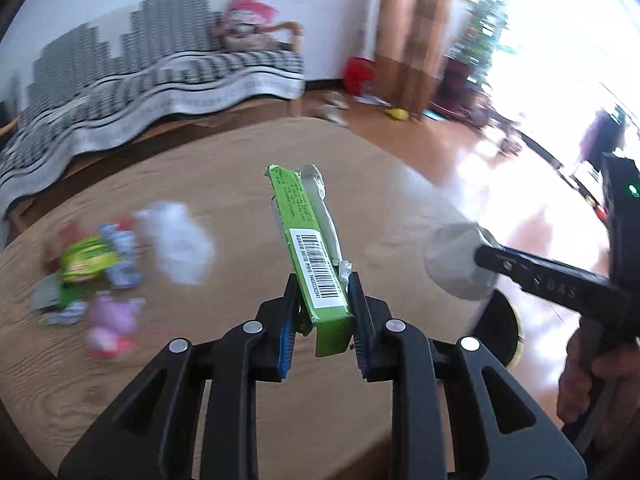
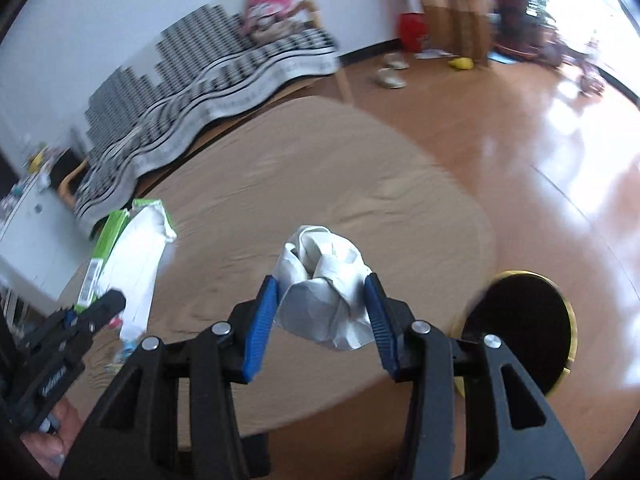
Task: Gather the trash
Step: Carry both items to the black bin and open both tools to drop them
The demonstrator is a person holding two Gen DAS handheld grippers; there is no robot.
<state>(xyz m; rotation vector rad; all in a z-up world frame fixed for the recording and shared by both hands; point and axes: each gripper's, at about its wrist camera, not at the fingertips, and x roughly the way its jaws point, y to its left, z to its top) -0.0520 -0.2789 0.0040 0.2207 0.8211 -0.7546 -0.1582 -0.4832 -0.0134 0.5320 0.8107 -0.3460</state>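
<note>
The left claw point(image 1: 323, 334) pinches a light, stiff green box point(image 1: 310, 240) at its end above the counter point(image 1: 200, 184); the right claw point(image 2: 320, 312) squeezes a soft crumpled tissue point(image 2: 326, 296), which deforms easily.

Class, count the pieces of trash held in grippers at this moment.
2. A green wrapper is clamped in the left gripper; a crumpled white paper ball sits pinched in the right gripper. More trash lies blurred on the table.
</note>
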